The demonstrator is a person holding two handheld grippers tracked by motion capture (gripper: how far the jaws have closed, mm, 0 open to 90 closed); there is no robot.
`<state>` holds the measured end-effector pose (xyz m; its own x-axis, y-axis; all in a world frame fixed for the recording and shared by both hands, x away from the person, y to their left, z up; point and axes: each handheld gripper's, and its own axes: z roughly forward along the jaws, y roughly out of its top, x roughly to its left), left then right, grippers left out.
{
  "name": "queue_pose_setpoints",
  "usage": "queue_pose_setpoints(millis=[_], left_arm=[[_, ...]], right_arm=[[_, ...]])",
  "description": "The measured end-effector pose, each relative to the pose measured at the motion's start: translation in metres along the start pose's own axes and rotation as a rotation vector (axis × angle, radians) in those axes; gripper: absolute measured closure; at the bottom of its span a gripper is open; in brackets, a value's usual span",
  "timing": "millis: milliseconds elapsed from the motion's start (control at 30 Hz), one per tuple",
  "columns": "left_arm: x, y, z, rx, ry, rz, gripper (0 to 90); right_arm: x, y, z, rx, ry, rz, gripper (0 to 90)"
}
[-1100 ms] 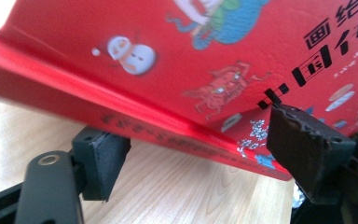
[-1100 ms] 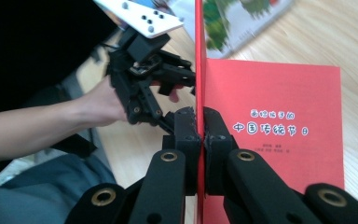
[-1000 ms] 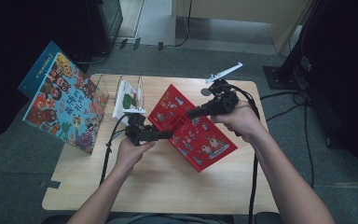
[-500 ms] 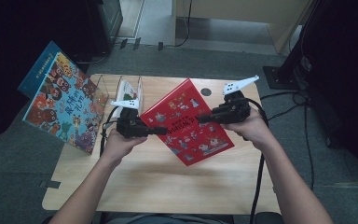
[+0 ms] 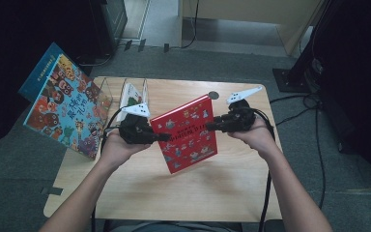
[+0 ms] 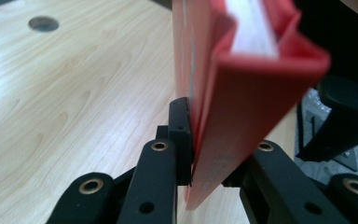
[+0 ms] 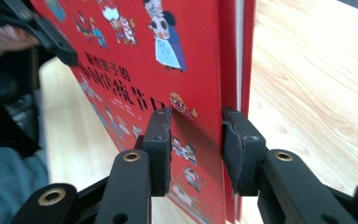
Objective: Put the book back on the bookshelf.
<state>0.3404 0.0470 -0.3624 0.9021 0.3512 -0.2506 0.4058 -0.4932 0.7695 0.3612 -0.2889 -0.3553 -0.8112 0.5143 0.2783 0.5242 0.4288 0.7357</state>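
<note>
From above, the red book (image 5: 189, 133) hung tilted over the middle of the desk (image 5: 222, 188), the left tool (image 5: 160, 137) biting its left edge, the right tool (image 5: 213, 125) its right. Left gripper view: jaws clamped tight on the red cover (image 6: 242, 93). Right gripper view: jaws straddled the book's edge (image 7: 191, 60), seemingly pinched on it.
</note>
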Motion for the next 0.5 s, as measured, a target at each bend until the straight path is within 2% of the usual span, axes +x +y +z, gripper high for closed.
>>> queue_pose_setpoints(millis=[133, 233, 333, 500], left_arm=[[0.0, 0.0, 0.0, 0.053, 0.026, -0.002, 80.0], [0.001, 0.002, -0.003, 0.085, 0.041, 0.001, 79.4], [0.001, 0.005, -0.008, 0.102, 0.049, -0.008, 79.1], [-0.001, 0.01, -0.012, 0.157, 0.071, 0.011, 77.7]], right_arm=[[-0.001, -0.007, 0.015, 0.006, -0.02, 0.0, 62.9], [-0.002, -0.013, 0.026, 0.011, -0.012, 0.018, 62.4], [-0.001, -0.016, 0.031, -0.03, -0.003, 0.022, 62.2], [-0.001, -0.02, 0.037, -0.074, 0.012, 0.014, 62.0]])
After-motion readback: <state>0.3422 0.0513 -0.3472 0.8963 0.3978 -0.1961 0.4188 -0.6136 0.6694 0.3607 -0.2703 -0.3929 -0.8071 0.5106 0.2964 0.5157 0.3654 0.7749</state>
